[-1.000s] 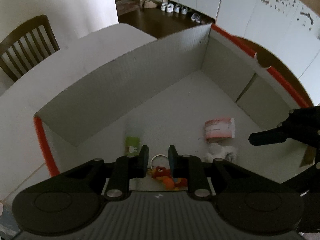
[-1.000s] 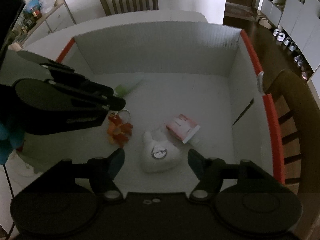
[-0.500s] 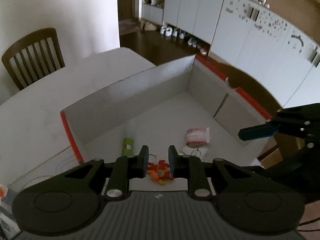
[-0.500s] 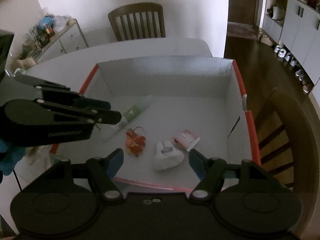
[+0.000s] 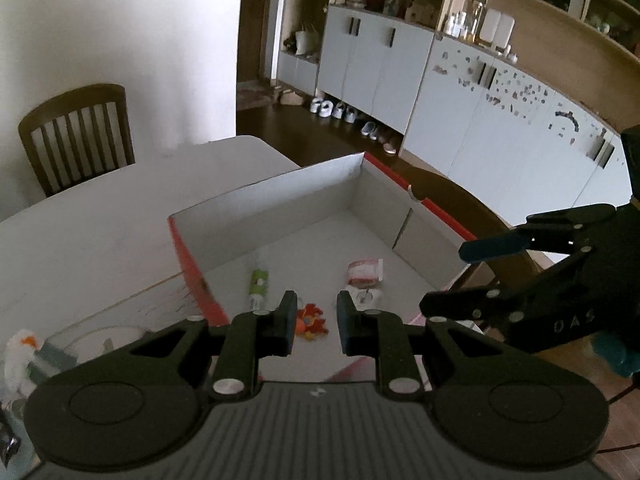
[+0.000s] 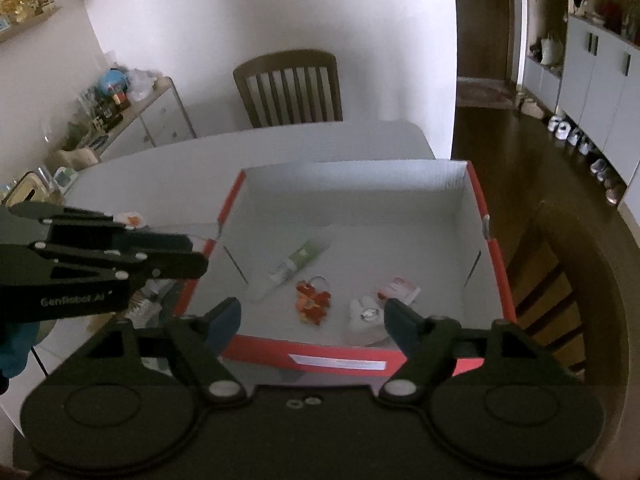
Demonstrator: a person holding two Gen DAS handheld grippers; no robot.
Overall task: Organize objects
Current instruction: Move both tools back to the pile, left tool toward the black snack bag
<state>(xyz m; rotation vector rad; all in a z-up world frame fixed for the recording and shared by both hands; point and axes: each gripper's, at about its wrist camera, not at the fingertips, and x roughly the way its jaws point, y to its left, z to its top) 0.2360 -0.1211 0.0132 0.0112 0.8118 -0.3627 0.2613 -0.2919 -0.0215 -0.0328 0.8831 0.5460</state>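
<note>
I hold both tools above the near edge of the box [image 6: 486, 276], which sits on the table [image 6: 168, 168]. My left gripper [image 5: 313, 326] has its jaws drawn in to their narrow gap with nothing between them. My right gripper [image 6: 312, 314] has just been opening its jaws, and they stand wide and empty.

Four things lie on the box floor, all toward its near wall: a green tube [image 6: 298, 260] nearest the left wall, an orange charm on a ring [image 6: 313, 300] in the middle, a white pouch [image 6: 366, 314] just right of it, and a pink packet [image 6: 398, 290] beside the pouch, toward the right wall.

As I judge it, those pieces are placed and the step in hand is fetching another from the table left of the box. To do that well I would clear the box rim first, keep my two tools apart so they do not clash, and open the left jaws before reaching down.

The clutter left of the box is hard to read: something white with an orange spot [image 5: 20, 354] and a clear round dish [image 5: 102, 338] are cut off by my own tool. The pouch's near edge hides behind the right finger. A small orange item [image 6: 132, 219] on the table is too blurred to name.
</note>
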